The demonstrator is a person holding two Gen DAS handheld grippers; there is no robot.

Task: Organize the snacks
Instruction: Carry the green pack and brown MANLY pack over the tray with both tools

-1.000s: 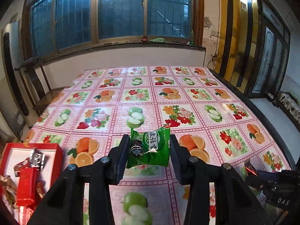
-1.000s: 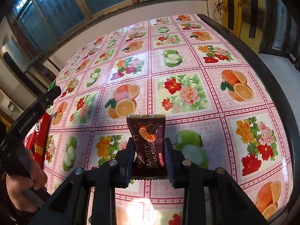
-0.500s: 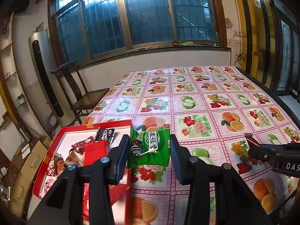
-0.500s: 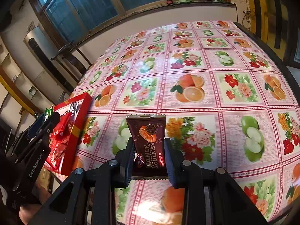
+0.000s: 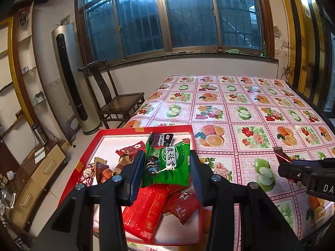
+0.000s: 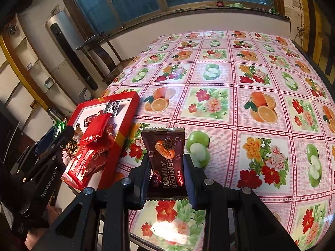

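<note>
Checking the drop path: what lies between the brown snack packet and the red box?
Only bare fruit-print tablecloth separates brown snack packet from red box, in the right wrist view.

Upper half of the left wrist view: wide wood-framed window point(image 5: 173, 16) with barred panes, bluish daylight behind, white wall point(image 5: 188, 67) and a sill below it. Left of centre: dark wooden chair point(image 5: 114, 100) beside the surface point(image 5: 240, 104), which carries a pink oilcloth printed with fruit and flowers; left of the chair, a tall silver floor-standing air conditioner point(image 5: 71, 79). Far left: wall shelves point(image 5: 23, 71) with yellow trim; lower left: a low wooden drawer cabinet point(image 5: 39, 173).
</note>
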